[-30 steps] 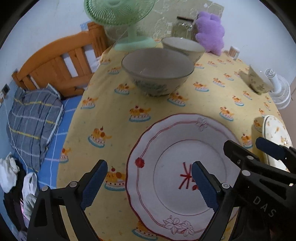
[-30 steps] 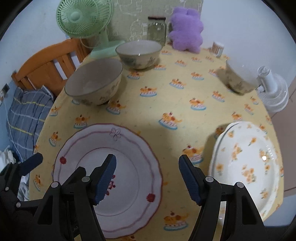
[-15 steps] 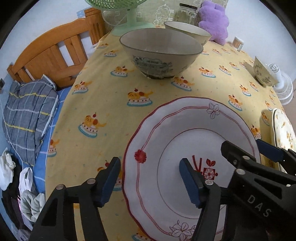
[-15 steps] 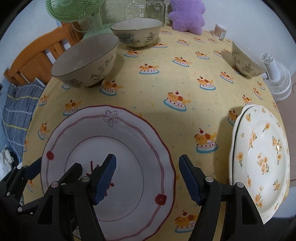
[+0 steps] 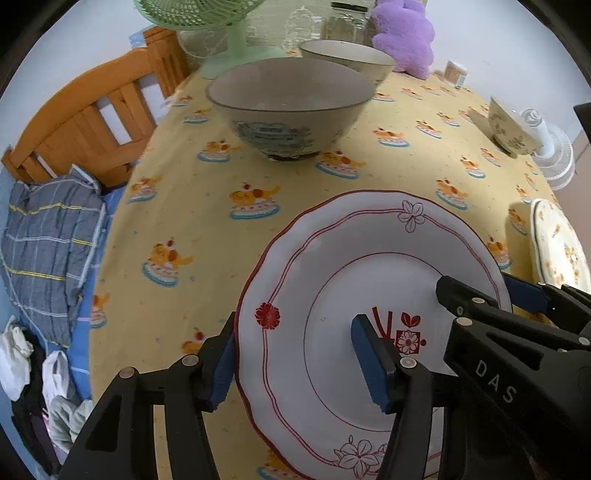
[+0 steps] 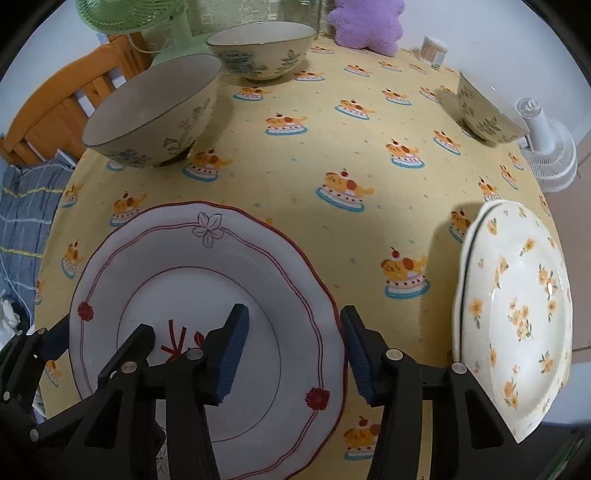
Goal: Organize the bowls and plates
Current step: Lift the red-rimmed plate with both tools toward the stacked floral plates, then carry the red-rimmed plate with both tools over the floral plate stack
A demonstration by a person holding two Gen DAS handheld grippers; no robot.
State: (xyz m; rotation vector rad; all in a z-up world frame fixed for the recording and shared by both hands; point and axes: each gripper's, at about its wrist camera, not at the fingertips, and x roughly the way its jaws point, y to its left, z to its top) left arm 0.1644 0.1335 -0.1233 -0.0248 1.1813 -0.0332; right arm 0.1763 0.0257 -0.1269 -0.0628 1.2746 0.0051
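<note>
A white plate with red trim lies at the near edge of the yellow tablecloth. My left gripper straddles its left rim. One pad sits outside the edge and the other over the well, and the jaws are closing. My right gripper straddles the right rim the same way, also closing. No pad visibly clamps the plate. Three patterned bowls stand farther back. A stack of yellow-flowered plates overhangs the table's right edge.
At the back stand a green fan, a glass jar, a purple plush and a toothpick holder. A white fan is off the right edge. A wooden bed frame and a pillow lie left.
Both grippers have sunk toward the red-trimmed plate and their jaws have narrowed around its opposite rims. The plate has stayed on the cloth.
</note>
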